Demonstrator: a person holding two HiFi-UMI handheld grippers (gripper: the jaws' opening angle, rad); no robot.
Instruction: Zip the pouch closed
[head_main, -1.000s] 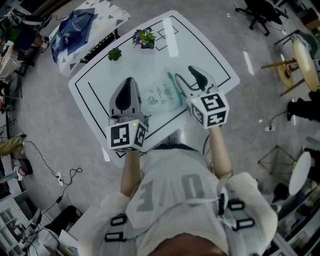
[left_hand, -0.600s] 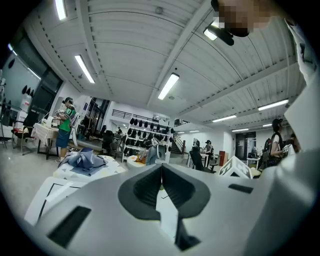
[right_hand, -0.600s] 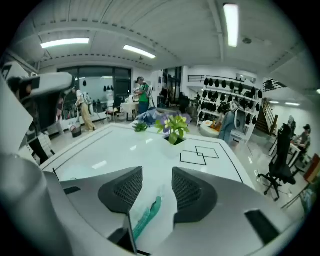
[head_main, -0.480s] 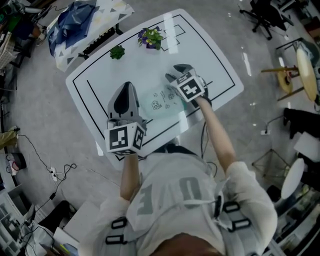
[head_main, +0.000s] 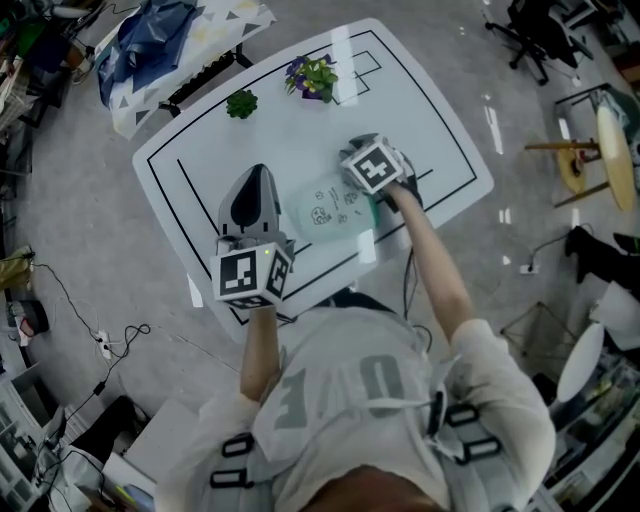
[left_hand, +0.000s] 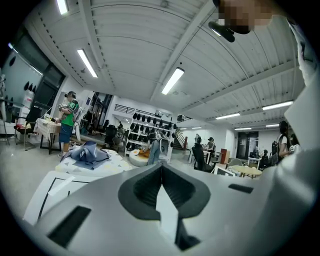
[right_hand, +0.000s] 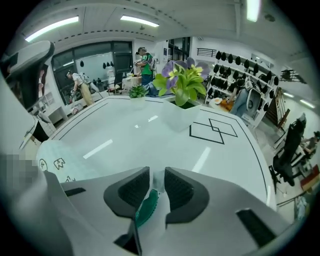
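A pale translucent pouch (head_main: 330, 208) with small doodles lies flat on the white table (head_main: 430, 130); its green zipper edge (head_main: 373, 209) runs along its right side. My right gripper (head_main: 375, 192) points steeply down at that edge, and its marker cube hides the jaws in the head view. In the right gripper view the jaws (right_hand: 156, 175) are closing with the green zipper strip (right_hand: 145, 207) between them, lying against the left pad; pouch sheet (right_hand: 60, 160) shows at the left. My left gripper (head_main: 257, 172) is shut and empty, hovering left of the pouch (left_hand: 161, 167).
A purple-flowered potted plant (head_main: 312, 77) and a small green plant (head_main: 241, 103) stand at the table's far side. Black lines mark the tabletop. A side table with a blue cloth (head_main: 150, 45) stands beyond, office chairs (head_main: 535, 25) at the upper right.
My right gripper has dropped and tipped downward from above the table's near edge onto the pouch's right edge. The left gripper has shifted a little.
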